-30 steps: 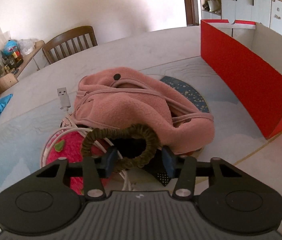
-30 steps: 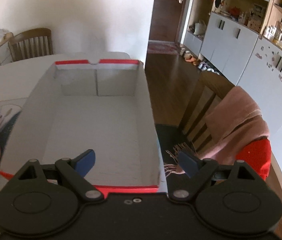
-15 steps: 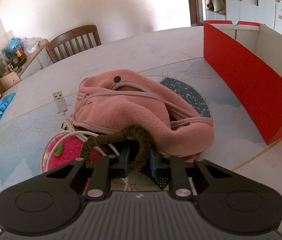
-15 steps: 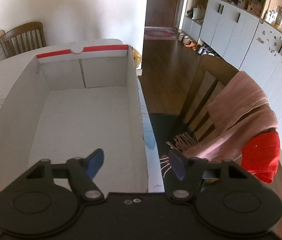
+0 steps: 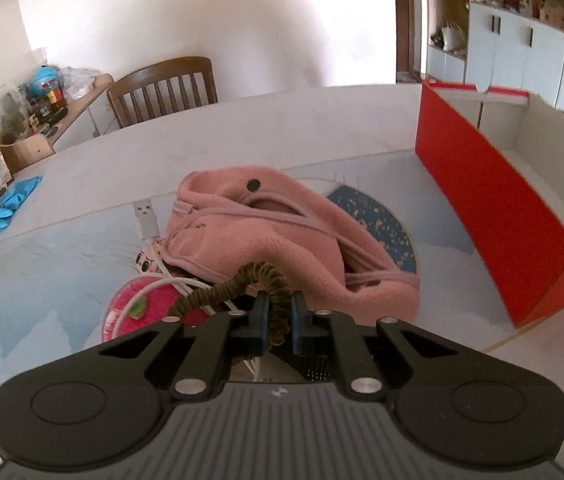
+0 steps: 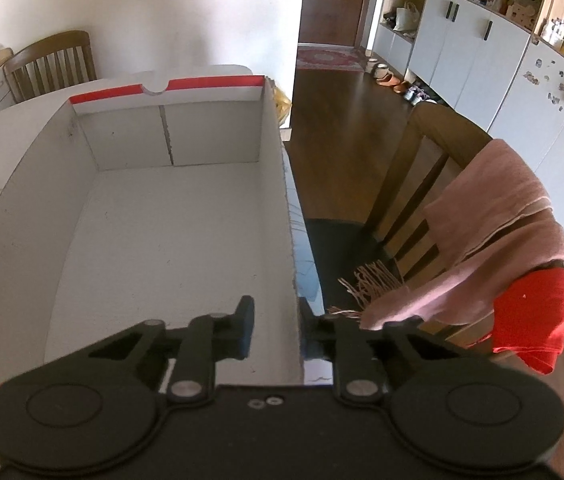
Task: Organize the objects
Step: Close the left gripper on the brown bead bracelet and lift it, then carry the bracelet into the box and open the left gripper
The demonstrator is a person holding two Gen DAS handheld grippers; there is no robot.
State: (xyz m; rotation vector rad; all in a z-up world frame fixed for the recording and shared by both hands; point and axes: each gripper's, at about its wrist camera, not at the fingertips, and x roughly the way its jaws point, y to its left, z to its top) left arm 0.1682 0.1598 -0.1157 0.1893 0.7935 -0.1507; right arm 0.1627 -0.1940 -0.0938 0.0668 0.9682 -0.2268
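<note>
While the left gripper [image 5: 279, 316] clamps the near strand of the olive-brown hair tie [image 5: 257, 280], its jaws having just been closing on it, the rest of the loop arches up and away to the left over the white cable [image 5: 149, 292] and the pink plush piece [image 5: 149, 308]. Behind it lies the pink fleece garment [image 5: 277, 236] on the bench [image 5: 161, 148]. From this gripper, the red box [image 5: 494, 200] stands well apart to the right, its long axis running away from the camera; the coming move appears to be a carry rightward over its near red wall. Seen from the right wrist, the right gripper [image 6: 271, 330] straddles the box's right-hand wall, its jaws having just been closing; whether both pads press the card cannot be told. No legible brand or label appears.
</note>
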